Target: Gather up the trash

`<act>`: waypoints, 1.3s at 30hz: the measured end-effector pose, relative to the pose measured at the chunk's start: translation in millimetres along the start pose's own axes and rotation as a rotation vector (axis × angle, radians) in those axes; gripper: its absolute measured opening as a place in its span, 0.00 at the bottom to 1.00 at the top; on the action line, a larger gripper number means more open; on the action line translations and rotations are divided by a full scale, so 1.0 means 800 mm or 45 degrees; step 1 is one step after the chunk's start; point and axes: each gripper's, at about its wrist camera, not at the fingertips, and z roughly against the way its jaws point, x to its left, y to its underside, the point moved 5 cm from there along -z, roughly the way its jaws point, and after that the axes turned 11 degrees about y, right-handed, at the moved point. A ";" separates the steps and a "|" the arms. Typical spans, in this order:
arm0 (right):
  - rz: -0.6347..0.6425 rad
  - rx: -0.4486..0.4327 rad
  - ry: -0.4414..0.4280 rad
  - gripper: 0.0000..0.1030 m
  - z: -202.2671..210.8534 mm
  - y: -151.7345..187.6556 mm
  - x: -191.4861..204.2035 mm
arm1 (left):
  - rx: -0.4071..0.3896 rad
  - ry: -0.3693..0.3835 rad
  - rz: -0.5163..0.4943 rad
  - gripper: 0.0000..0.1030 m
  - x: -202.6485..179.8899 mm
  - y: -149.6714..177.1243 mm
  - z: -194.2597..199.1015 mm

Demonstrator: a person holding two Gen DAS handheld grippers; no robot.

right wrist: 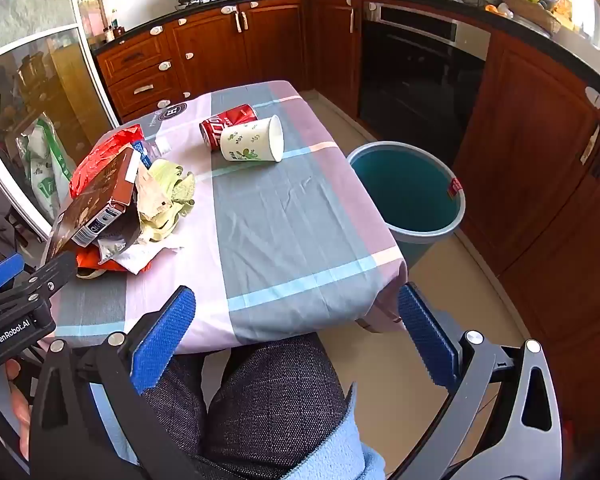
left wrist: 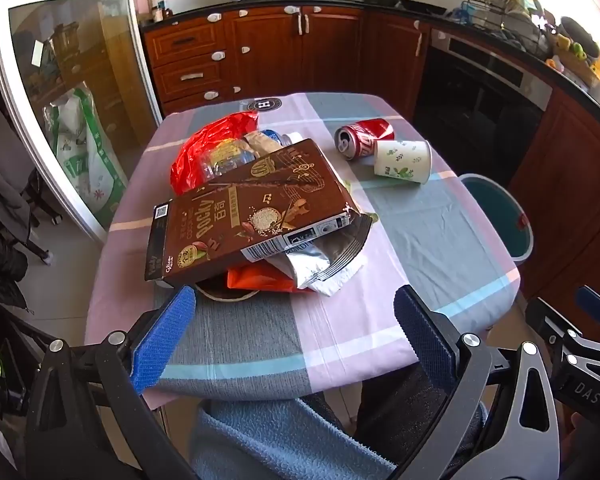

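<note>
A pile of trash lies on the left of the table: a brown Pocky box (left wrist: 244, 208) on top, a red wrapper (left wrist: 212, 144), a silver foil bag (left wrist: 320, 264), an orange packet (left wrist: 260, 280) and crumpled yellow-green paper (right wrist: 168, 192). A red soda can (left wrist: 360, 138) and a white paper cup (left wrist: 402, 158) lie on their sides farther back. A teal bin (right wrist: 408, 192) stands on the floor right of the table. My left gripper (left wrist: 292, 336) is open and empty just before the pile. My right gripper (right wrist: 296, 336) is open and empty at the table's near edge.
The table carries a pink, grey and blue checked cloth (right wrist: 284, 220). Wooden cabinets (right wrist: 540, 140) and a black oven (right wrist: 416, 72) line the back and right. A glass sliding door (left wrist: 60, 120) is at the left. The person's knees (right wrist: 268, 400) are below the grippers.
</note>
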 end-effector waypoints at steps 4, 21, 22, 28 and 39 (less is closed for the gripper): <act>0.000 0.000 -0.001 0.94 0.000 0.000 0.000 | 0.002 0.004 0.002 0.97 0.000 0.001 -0.001; 0.003 0.005 0.001 0.94 0.000 -0.001 -0.001 | 0.008 -0.003 0.003 0.97 0.003 0.001 -0.003; 0.004 0.008 0.000 0.94 0.000 -0.002 -0.001 | 0.008 -0.003 0.003 0.97 0.003 0.001 -0.003; 0.002 0.015 0.000 0.94 -0.005 0.001 0.001 | 0.015 -0.001 0.002 0.97 0.002 0.002 -0.005; 0.003 0.028 0.002 0.94 -0.008 0.004 0.002 | 0.020 0.002 0.008 0.97 0.001 0.003 -0.010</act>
